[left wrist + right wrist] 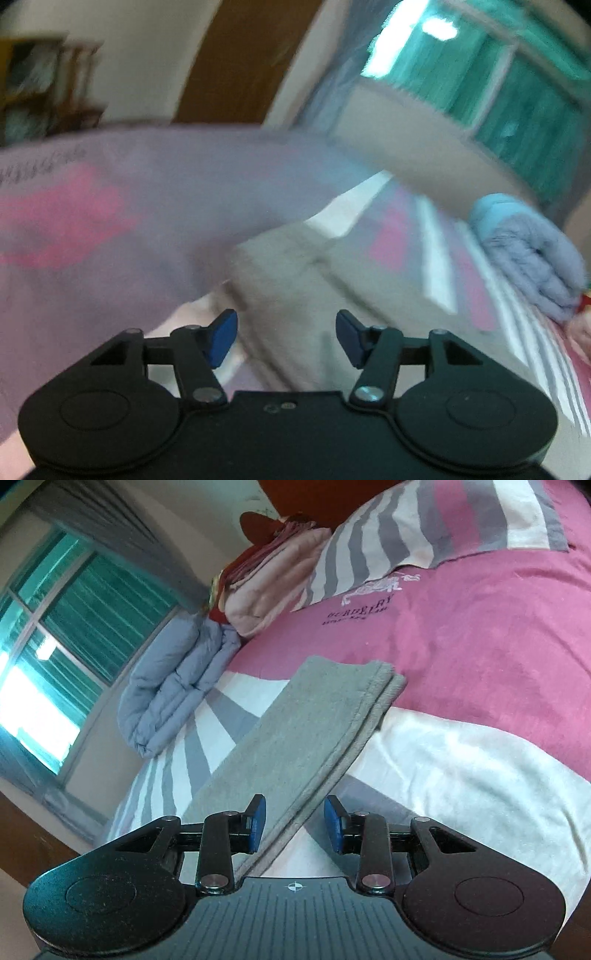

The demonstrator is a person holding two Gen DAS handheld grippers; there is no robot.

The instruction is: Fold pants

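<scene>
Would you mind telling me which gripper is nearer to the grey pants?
Right. The right gripper is open with the edge of the folded grey pants between its fingers. The left gripper, also open, hovers above the pants in a blurred view.

The left black two-finger tool with blue pads (286, 338) has its fingers spread wide apart, nothing between them; its view is blurred. The right black two-finger tool with blue pads (294, 823) also has its fingers parted, with a gap between the pads. Its left blue pad (257, 823) sits against grey cloth, the right pad apart from it.
</scene>
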